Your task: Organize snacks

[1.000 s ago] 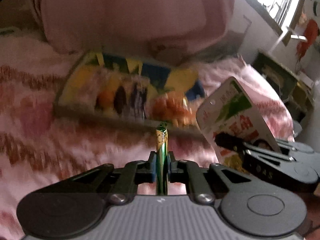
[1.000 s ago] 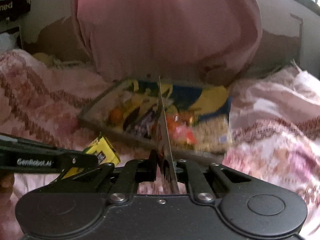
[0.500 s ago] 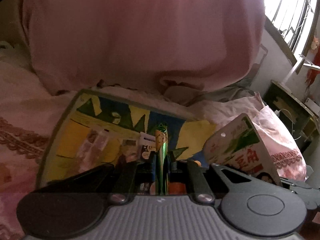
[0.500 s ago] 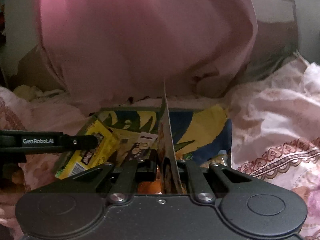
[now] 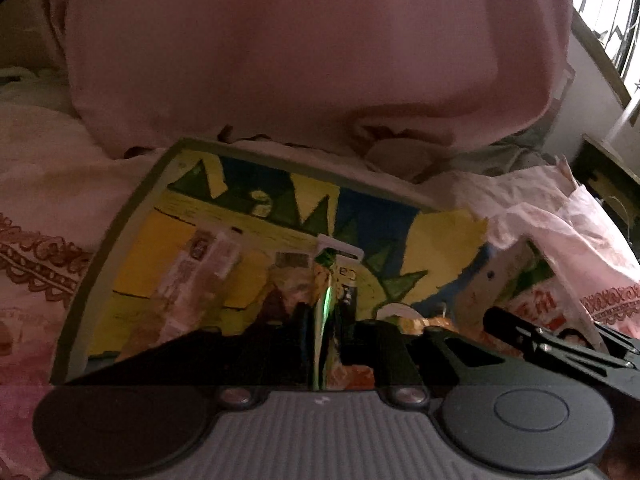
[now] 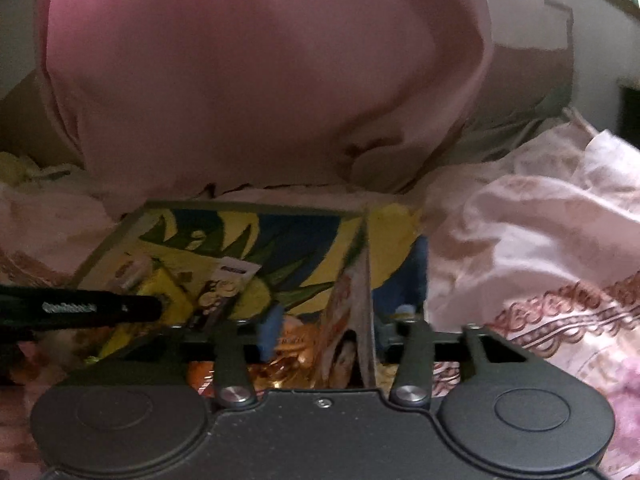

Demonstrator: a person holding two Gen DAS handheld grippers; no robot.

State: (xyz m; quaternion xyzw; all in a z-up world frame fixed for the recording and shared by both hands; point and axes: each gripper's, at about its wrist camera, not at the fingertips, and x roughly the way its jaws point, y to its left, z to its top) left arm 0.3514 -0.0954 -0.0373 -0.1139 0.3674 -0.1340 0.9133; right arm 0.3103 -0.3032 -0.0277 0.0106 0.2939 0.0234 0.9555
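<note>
- Left wrist view: the left gripper (image 5: 322, 328), jaws opening narrowly, has a green foil packet (image 5: 320, 320) between them at lower centre, over the yellow snack box (image 5: 132, 220); a pink pillow (image 5: 280, 48) fills the top.
- Right wrist view: the right gripper (image 6: 320, 340), jaws opening wide, has a flat snack pouch (image 6: 356, 320) standing loose between them over the box (image 6: 120, 232); the left gripper's finger (image 6: 80, 310) crosses at left.

Ahead of me a big pink pillow (image 5: 280, 52) fills the upper half of both views. Under everything I see a pale pink bedspread (image 6: 532, 240) with a reddish lace-like band, rumpled into folds on the right. Behind the pillow I make out a wall (image 6: 520, 60) with patchy, worn paint. At the far right of my left view a barred window (image 5: 604, 12) glares bright above a dark shelf (image 5: 608, 176).
</note>
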